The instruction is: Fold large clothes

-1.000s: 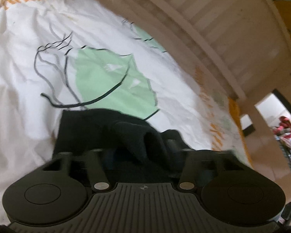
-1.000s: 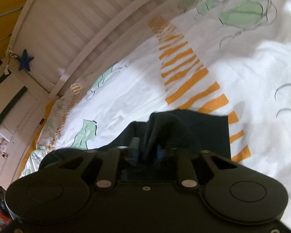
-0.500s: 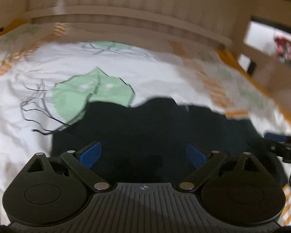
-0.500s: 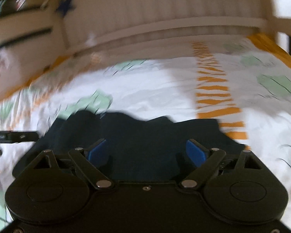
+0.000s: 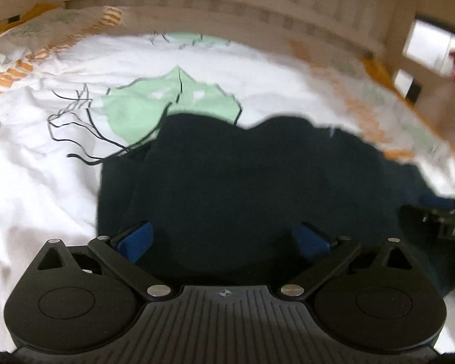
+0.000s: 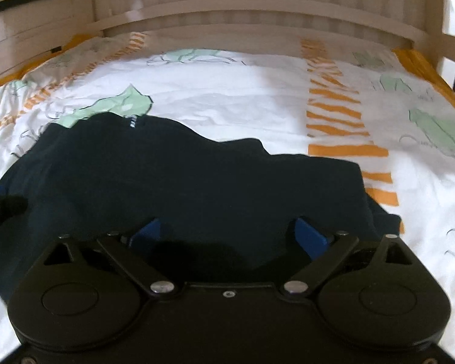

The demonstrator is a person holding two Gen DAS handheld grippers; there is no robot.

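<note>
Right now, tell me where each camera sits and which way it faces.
Left wrist: on the left gripper, looking forward and down over the dark garment on the bedsheet toward the headboard; its two blue fingers show, spread apart, and the right gripper at the right edge.
Right wrist: on the right gripper, facing the same way over the garment; its blue fingers are spread, and the left gripper shows at the left edge.
Shared: garment, sheet, headboard.

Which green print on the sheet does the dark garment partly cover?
The big green print at the garment's far left edge: its near edge goes under the fabric. The green prints near the headboard and right of the orange stripes lie uncovered.
</note>
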